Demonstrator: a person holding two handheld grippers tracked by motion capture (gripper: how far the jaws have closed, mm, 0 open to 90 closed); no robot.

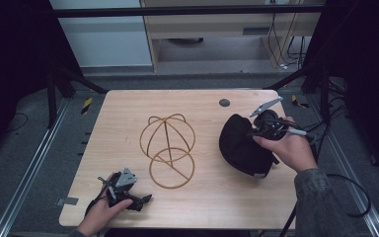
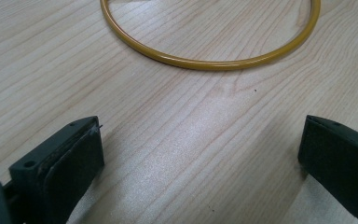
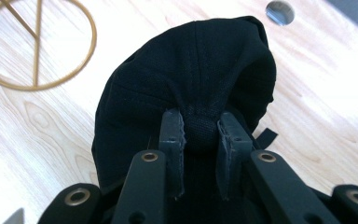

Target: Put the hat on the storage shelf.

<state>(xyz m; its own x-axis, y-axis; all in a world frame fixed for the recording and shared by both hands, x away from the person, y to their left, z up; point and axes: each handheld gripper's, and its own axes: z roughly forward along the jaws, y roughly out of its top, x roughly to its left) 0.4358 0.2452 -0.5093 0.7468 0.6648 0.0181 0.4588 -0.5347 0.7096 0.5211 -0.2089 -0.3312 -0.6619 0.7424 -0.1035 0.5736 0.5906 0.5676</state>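
A black cap lies on the right half of the wooden table. My right gripper is shut on the cap, with a fold of the fabric bunched between its pads. A gold wire stand, a dome of hoops over a flat ring, sits at the table's middle. My left gripper rests near the front left edge, pointing right. It is open, nothing between its fingers, with the stand's ring just ahead of it.
A round grey grommet is set into the table near its far edge, also seen as the grommet beyond the cap. Cables trail off the right side of the table. Black frame posts stand at the far corners.
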